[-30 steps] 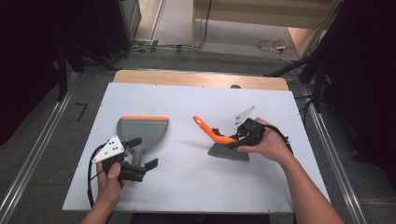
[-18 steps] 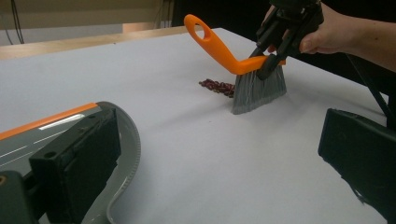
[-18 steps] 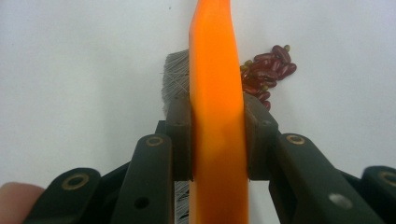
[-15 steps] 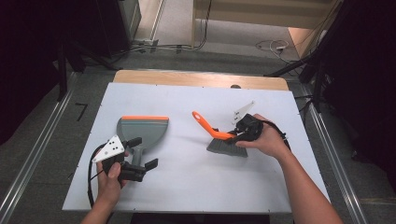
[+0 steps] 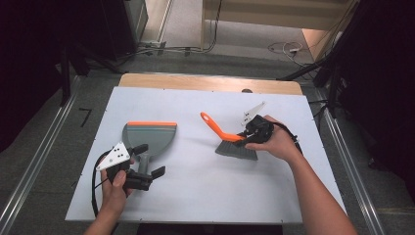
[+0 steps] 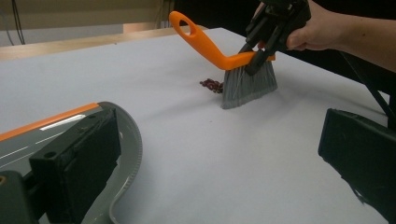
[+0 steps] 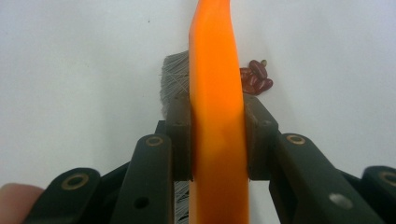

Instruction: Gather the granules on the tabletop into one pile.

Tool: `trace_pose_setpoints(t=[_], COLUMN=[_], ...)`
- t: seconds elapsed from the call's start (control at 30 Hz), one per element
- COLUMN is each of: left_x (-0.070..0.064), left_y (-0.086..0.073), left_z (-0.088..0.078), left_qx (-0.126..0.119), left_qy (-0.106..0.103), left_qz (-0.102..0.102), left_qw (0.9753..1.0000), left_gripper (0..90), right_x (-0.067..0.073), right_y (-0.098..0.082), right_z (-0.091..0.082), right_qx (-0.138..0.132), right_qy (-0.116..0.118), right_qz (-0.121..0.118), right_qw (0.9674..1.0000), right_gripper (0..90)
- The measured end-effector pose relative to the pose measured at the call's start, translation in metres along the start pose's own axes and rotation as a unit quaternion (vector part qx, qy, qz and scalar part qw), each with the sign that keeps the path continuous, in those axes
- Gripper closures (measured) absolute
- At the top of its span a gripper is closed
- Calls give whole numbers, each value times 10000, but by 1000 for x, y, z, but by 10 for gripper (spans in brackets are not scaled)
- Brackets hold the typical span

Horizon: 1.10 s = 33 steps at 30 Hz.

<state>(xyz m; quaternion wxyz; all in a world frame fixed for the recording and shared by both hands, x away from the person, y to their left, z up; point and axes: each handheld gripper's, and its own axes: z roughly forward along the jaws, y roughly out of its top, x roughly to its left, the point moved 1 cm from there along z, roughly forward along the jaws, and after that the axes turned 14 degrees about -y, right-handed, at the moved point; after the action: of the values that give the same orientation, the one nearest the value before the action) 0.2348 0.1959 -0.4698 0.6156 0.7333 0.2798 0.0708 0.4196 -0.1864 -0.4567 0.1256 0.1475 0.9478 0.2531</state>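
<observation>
Brush (image 7: 217, 93) beside beans (image 7: 254, 77), right gripper view

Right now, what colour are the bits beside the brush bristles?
Dark red, bean-like bits beside the grey bristles; clearest in the right gripper view.

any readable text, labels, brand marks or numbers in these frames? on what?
None readable.
The brush, the dustpan and both grippers bear no print that can be made out.
The grey plates on the grippers carry small dots, apparently holes, not characters.
The beans and the table are plain.
</observation>
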Motion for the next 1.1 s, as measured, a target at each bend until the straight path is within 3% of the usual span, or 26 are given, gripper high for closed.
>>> trace_pose_setpoints(t=[0.13,0.33,0.53,0.9,1.1], left_x=[0,1,0,1,1], left_y=[0,0,0,0,0], left_z=[1,1,2,3,2], left_qx=[0,8,27,10,8], left_qy=[-12,-28,-65,-77,-62], left_qz=[12,11,23,9,9], left_qw=[10000,10000,10000,10000,10000], left_gripper=[0,0,0,0,0], right_x=[-5,-10,-16,-22,-20], right_y=[1,1,5,9,10], right_z=[2,5,6,8,5], right_qx=[-26,-77,-45,-2,-14], right_qy=[14,28,-7,-54,-100], right_qz=[-45,102,7,128,72], right_qw=[10000,9999,10000,9999,9999], right_gripper=[673,673,673,674,678])
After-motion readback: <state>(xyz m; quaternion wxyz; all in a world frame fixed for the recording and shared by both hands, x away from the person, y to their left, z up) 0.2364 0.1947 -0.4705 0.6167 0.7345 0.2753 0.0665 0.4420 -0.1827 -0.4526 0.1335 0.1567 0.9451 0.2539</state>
